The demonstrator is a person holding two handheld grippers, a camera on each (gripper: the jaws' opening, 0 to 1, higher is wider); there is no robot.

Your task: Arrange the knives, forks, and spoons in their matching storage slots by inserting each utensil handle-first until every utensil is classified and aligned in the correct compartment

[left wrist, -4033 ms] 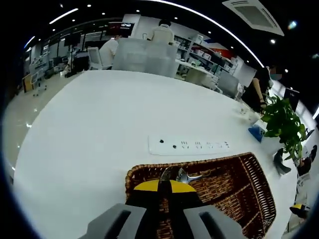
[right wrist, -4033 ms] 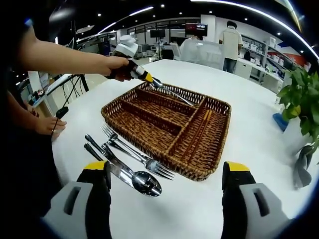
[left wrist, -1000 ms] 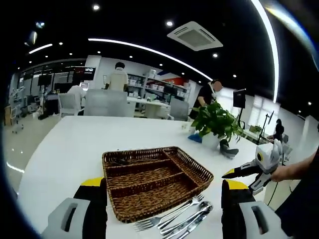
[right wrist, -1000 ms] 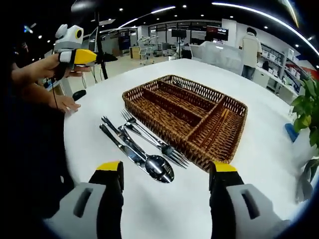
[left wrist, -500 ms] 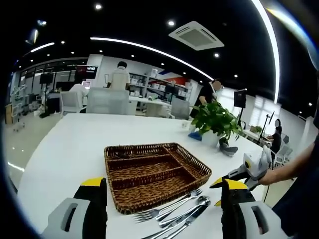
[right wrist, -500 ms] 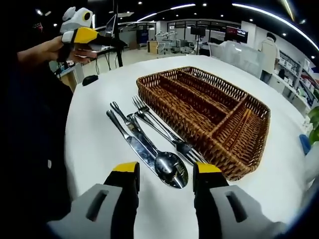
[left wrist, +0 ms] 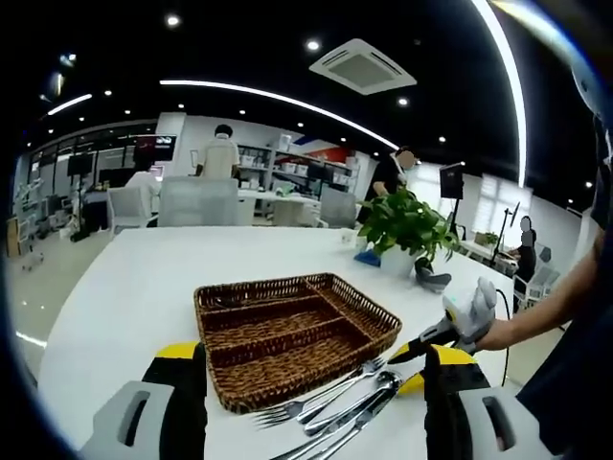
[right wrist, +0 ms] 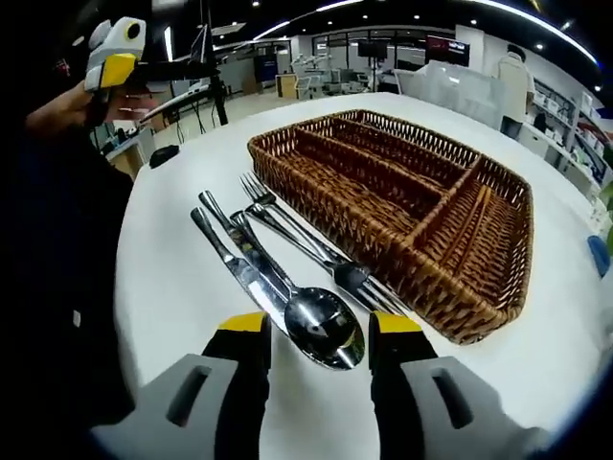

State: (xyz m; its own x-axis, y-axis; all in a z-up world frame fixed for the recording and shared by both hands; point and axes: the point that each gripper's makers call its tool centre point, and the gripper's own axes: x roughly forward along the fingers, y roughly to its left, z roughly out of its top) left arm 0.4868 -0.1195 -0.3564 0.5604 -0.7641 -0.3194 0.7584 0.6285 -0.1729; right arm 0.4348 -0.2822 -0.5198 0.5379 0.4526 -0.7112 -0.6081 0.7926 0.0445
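Lying on the white table [right wrist: 182, 278], a small group of utensils is seen just beside the wicker tray [right wrist: 402, 192], at its 8 o'clock side in the right gripper view. A spoon [right wrist: 326, 326] is noted with its bowl nearest the camera, between the tips of the right gripper [right wrist: 319, 331], whose jaws are held part-way apart, one on each side of the bowl; contact cannot be told. A knife [right wrist: 235, 264] and forks [right wrist: 287, 225] are laid alongside, handles pointing toward 11 o'clock. The tray's long compartments and cross compartment are seen, apparently bare in this view.

In the left gripper view, the left gripper [left wrist: 311, 369] is held released, jaws wide apart, above the table. The tray [left wrist: 297, 331] is seen at centre, utensils at its 5 o'clock edge. The right gripper [left wrist: 431, 335] is seen entering from 3 o'clock, tip lowered to the utensils. A potted plant [left wrist: 402, 225] is noted at 1 o'clock.
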